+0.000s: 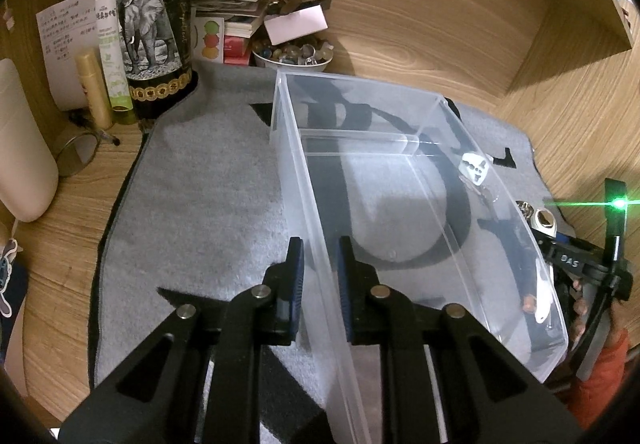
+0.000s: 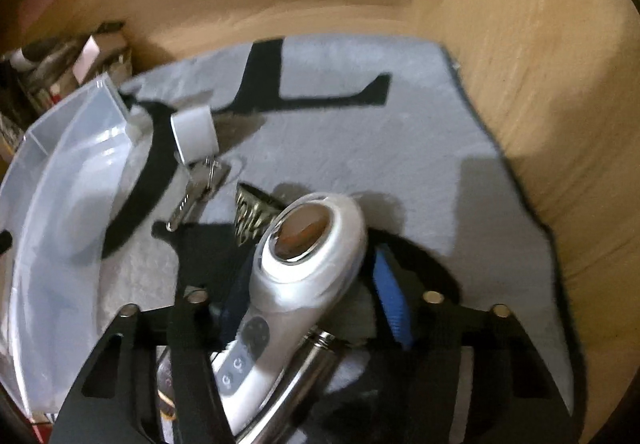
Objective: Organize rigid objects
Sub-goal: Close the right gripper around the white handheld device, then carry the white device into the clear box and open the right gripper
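Left wrist view shows my left hand-held gripper (image 1: 318,276) with its fingers straddling the near-left wall of the clear plastic bin (image 1: 400,180), close to it but with a gap showing, so I judge it not yet clamped. That bin sits on the grey mat (image 1: 192,196) on the desk (image 1: 72,244), and its compartments look bare. From the right wrist view, my right hand-held gripper (image 2: 316,284) has its fingers apart around a white handheld device (image 2: 304,264); blur hides whether they pinch it, so I cannot tell. To the right of the bin on the mat lie a white adapter (image 2: 194,136), a key (image 2: 200,184) touching it and a patterned metal piece (image 2: 250,214). I judge sorting has barely begun: every item remains outside the bin
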Demonstrator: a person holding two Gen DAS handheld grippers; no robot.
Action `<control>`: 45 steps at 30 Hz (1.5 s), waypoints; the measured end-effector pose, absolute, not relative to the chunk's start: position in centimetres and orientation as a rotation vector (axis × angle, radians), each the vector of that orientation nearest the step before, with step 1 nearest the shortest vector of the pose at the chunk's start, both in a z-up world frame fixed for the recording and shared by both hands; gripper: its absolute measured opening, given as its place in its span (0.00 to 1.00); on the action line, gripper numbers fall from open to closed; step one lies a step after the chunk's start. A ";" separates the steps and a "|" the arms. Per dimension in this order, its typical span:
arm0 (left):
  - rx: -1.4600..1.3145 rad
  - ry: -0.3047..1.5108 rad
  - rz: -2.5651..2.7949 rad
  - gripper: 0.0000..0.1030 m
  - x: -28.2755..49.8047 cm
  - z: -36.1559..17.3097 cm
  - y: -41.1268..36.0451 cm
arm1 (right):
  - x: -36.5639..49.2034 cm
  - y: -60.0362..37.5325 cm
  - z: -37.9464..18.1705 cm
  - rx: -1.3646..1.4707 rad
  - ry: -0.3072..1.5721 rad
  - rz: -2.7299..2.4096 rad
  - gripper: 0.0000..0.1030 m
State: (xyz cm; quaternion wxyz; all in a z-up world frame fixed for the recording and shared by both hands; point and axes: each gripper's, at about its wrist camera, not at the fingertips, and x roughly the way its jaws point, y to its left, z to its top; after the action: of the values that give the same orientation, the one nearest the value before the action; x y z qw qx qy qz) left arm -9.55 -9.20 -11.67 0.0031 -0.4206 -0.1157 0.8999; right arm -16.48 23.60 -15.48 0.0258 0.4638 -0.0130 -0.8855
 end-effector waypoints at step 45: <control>-1.257 -0.272 2.850 0.17 -9.2 -11.9 -8.8 | -12.5 10.7 -0.9 0.674 0.124 -2.734 0.37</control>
State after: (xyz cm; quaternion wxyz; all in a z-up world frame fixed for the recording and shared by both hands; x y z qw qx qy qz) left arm -9.16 -8.79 -11.91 0.0074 -0.4019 -0.0871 0.9115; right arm -12.46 10.69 -0.86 0.1610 0.2360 0.0435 -0.9573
